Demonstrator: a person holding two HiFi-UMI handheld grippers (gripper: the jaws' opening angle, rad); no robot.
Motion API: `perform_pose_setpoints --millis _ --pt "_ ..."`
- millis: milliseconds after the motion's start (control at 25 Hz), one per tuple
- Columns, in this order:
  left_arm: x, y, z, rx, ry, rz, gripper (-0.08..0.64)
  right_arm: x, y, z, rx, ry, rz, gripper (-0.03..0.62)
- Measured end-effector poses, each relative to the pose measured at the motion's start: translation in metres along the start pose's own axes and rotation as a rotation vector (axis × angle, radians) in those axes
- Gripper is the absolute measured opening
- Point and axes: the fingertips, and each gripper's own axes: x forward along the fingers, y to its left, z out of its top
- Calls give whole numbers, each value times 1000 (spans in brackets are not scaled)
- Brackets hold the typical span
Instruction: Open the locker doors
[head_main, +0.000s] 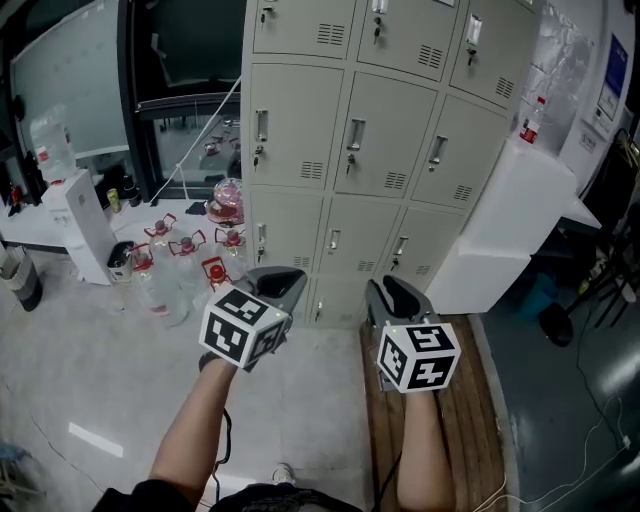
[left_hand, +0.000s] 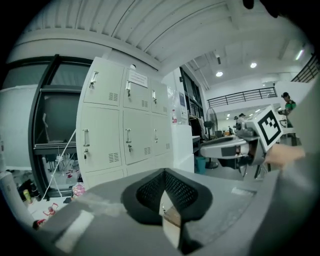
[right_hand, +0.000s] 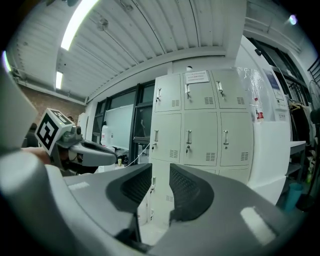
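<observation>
Both grippers hang short of the lockers (head_main: 350, 140), whose doors are all shut; I'd call this the approach. The left gripper (left_hand: 163, 175) has its jaws pressed together, empty. The right gripper (right_hand: 160, 175) has its jaws slightly spread around nothing. The next move calls for reaching a door handle (head_main: 354, 135). The paper notice (right_hand: 196, 76) on a top locker door is too small to read.

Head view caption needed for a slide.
Left gripper and right gripper held before closed lockers, bottles on the floor.

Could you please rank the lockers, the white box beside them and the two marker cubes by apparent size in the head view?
1. lockers
2. white box
3. left marker cube and right marker cube: these look about alike, so they are left unranked.
</observation>
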Motion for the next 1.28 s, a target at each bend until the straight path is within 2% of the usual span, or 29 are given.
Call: perform_pose_setpoints --millis 240,680,1080,1280 --pt "5 24 4 -2 1 -30 2 27 13 10 -12 -6 15 155" --pt "12 62 8 -32 -8 6 2 55 24 25 -11 -40 58 276" --pt "43 78 7 -21 11 21 2 84 6 35 -8 -79 81 368" --pt "71 98 6 -17 18 56 2 115 -12 36 -13 -90 110 382"
